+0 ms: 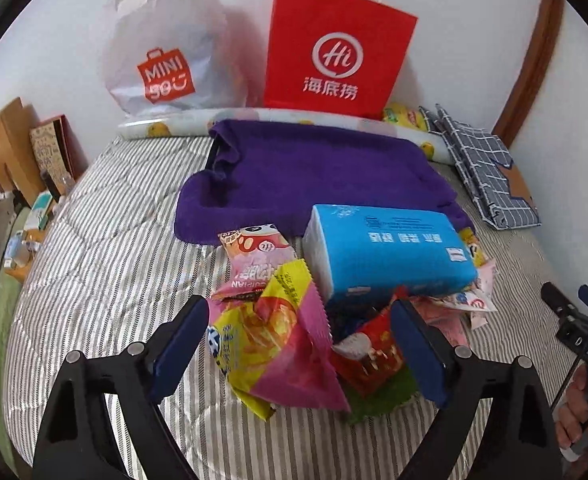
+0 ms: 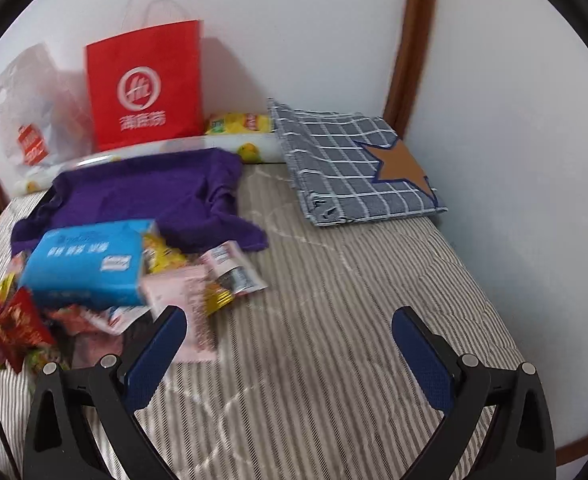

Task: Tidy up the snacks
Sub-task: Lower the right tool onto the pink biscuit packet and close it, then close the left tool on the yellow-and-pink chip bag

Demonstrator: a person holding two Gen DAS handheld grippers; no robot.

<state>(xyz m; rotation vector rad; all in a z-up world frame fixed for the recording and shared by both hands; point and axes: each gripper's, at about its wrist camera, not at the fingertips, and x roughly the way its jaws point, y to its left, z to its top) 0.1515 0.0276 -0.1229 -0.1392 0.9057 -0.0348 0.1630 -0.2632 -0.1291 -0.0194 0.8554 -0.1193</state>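
Note:
A heap of snack packets lies on the striped bedding. My left gripper is open, its blue fingers standing either side of a yellow-and-pink packet and a red packet without pressing on them. Behind these lie a pink packet and a blue tissue pack resting on the heap. My right gripper is open over bare bedding, just right of a pale pink packet and the blue tissue pack. Nothing is between its fingers.
A purple towel lies behind the heap. A red paper bag and a white plastic bag stand against the wall. A checked blue cloth bag and a yellow chips bag sit at the back right. A hand holds the right gripper.

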